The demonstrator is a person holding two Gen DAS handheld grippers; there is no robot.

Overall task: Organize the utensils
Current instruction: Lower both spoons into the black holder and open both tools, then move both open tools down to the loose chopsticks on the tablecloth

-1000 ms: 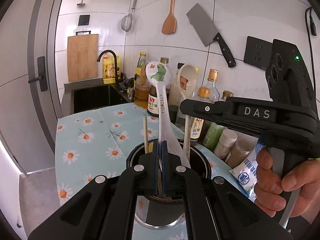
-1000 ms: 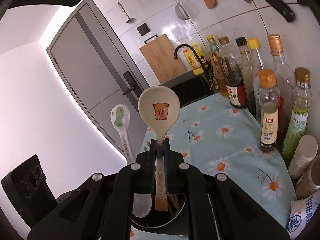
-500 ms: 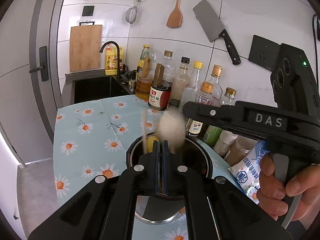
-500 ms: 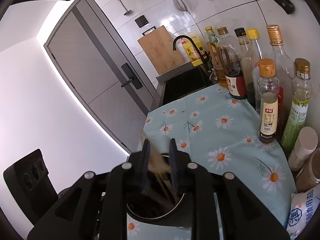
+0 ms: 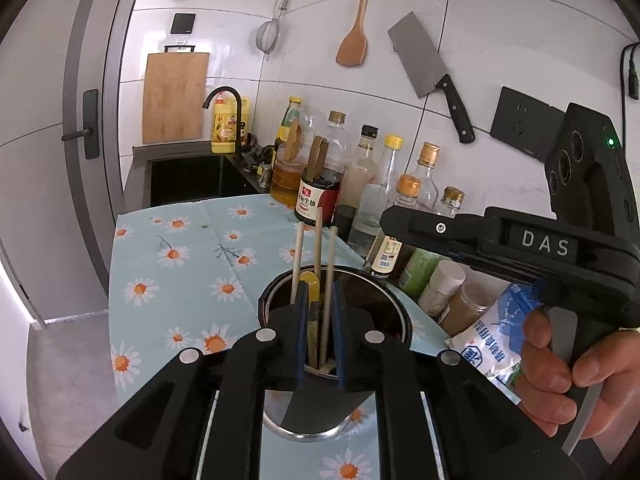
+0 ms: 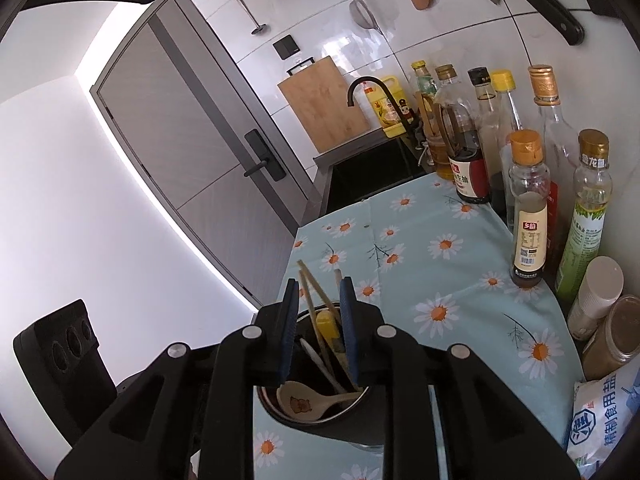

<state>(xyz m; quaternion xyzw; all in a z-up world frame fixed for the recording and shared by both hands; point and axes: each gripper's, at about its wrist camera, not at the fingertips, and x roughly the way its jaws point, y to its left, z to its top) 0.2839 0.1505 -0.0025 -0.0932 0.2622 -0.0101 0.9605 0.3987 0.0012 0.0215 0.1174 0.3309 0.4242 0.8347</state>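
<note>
Both my left tongs [image 5: 320, 320] and right tongs [image 6: 319, 330] hang parted and empty low in frame over the utensil pot [image 5: 394, 312] on the desk [image 6: 420, 248], where the bear spoon [image 6: 306, 402] and chopsticks [image 5: 316, 240] sit.

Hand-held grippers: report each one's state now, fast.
Left hand-held gripper: open, holding nothing, above the round dark metal utensil pot.
Right hand-held gripper: open, holding nothing, above the same pot.

Cartoon-printed spoon [image 6: 306, 402] lying inside dark pot [image 6: 352, 420], chopsticks [image 5: 316, 256] upright
</note>
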